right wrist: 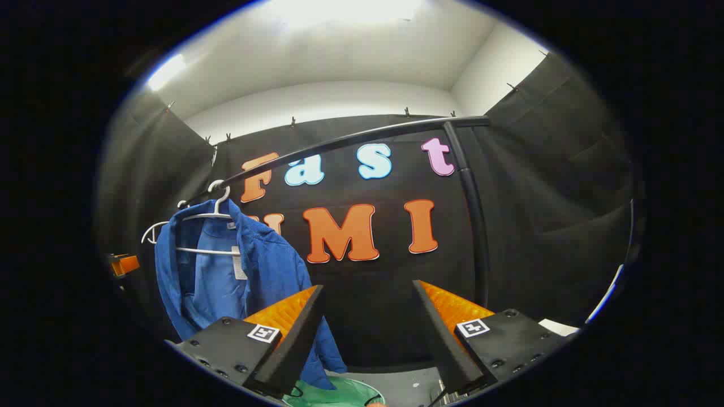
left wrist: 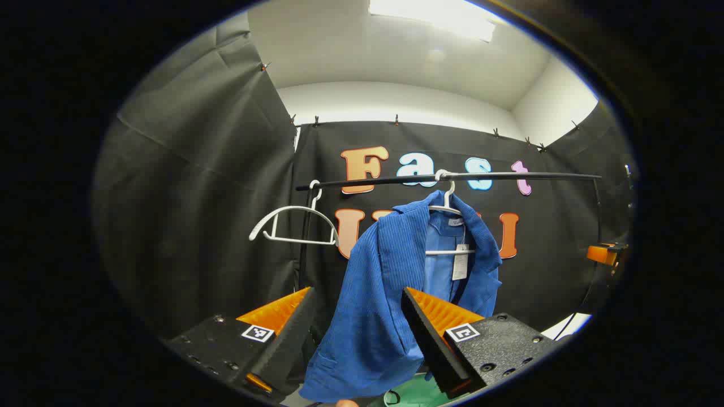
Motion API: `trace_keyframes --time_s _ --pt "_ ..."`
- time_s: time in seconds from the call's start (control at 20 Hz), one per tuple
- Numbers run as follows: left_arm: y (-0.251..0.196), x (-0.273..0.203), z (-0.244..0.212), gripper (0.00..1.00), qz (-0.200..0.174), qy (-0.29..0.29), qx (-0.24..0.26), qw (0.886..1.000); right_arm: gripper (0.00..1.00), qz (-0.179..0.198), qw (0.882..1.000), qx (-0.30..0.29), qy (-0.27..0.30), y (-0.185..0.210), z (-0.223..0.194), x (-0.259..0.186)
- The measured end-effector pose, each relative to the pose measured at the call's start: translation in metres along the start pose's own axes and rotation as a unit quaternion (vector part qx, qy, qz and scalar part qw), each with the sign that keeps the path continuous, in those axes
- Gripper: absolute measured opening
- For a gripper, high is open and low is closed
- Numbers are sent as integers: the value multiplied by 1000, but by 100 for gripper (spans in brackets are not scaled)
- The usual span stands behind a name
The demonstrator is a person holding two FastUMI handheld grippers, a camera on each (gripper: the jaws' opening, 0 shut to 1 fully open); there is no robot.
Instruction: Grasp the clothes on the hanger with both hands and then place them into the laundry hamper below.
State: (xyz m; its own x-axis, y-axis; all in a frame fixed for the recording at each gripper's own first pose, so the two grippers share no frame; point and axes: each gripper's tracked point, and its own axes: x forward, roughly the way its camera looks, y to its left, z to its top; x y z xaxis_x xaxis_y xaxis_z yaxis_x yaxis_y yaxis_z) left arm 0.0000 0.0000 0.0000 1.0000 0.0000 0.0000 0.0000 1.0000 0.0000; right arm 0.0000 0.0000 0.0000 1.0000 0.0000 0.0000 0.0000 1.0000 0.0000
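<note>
A blue ribbed jacket (left wrist: 384, 282) hangs on a white hanger (left wrist: 449, 209) from a black rail (left wrist: 452, 177). My left gripper (left wrist: 357, 297) is open, its fingers standing either side of the jacket's front panel, seemingly short of it. In the right gripper view the jacket (right wrist: 226, 271) and its hanger (right wrist: 209, 212) hang at the left, under the rail (right wrist: 339, 141). My right gripper (right wrist: 367, 294) is open with nothing between its fingers, to the right of the jacket. The green laundry hamper (right wrist: 334, 394) shows below, and its rim (left wrist: 413, 393) peeks under the jacket.
A second, bare white hanger (left wrist: 294, 223) hangs at the rail's left end. The rail's black upright post (right wrist: 472, 215) stands right of centre. The other gripper's orange part (left wrist: 602, 254) shows at the far right, and likewise (right wrist: 124, 264) at the far left.
</note>
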Motion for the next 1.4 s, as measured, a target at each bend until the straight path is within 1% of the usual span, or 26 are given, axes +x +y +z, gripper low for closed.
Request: trace_keyframes --time_s 0.15,0.3,0.35,0.45,0.5,0.55,0.75,0.8,0.85,0.9,0.95,1.0,1.05,1.1,1.15,1.2,1.25,1.3,1.4 --pt "1 -3 1 95 1 -1 7 1000 98 0 1000 -6 4 5 -2 -1" --pt "4 -8 2 95 3 0 10 1000 98 14 1000 -8 3 18 -2 0" --pt "6 -10 4 93 5 0 14 1000 98 21 1000 -8 3 23 -1 0" --pt "11 -11 8 93 13 -6 19 1000 98 31 999 -5 6 31 -2 1" --pt "13 -12 9 95 15 -8 19 1000 98 34 999 -7 7 33 -3 2" --pt "13 -11 9 92 15 -10 19 1000 98 37 999 -8 10 36 -5 3" --pt "13 -9 2 93 14 1 27 1000 98 52 998 -3 22 45 -10 4" --pt "13 -9 0 95 13 4 26 1000 98 50 999 -3 21 44 -11 5" --pt "13 -8 -2 95 13 7 26 1000 98 50 999 0 19 45 -12 8" --pt "14 -7 -4 93 14 10 27 999 98 52 998 3 17 48 -12 10" --pt "13 -5 -6 95 15 12 27 999 98 56 998 7 17 53 -15 15" --pt "13 -4 -8 95 15 15 26 999 98 64 998 12 20 61 -18 18" --pt "13 -4 -12 93 16 19 24 999 98 78 997 16 24 72 -21 21" --pt "12 -3 -15 95 15 23 22 999 98 94 995 19 27 84 -24 24" --pt "11 -2 -19 95 15 29 20 999 100 104 994 18 31 95 -29 29" --pt "11 0 -22 95 15 34 20 999 98 113 993 13 34 104 -34 34" --pt "9 0 -25 95 15 38 20 999 98 120 992 9 36 116 -38 38" --pt "7 0 -27 93 14 42 19 999 98 129 991 6 39 127 -42 43" --pt "1 3 -31 93 7 47 17 999 98 150 988 2 46 153 -51 54"
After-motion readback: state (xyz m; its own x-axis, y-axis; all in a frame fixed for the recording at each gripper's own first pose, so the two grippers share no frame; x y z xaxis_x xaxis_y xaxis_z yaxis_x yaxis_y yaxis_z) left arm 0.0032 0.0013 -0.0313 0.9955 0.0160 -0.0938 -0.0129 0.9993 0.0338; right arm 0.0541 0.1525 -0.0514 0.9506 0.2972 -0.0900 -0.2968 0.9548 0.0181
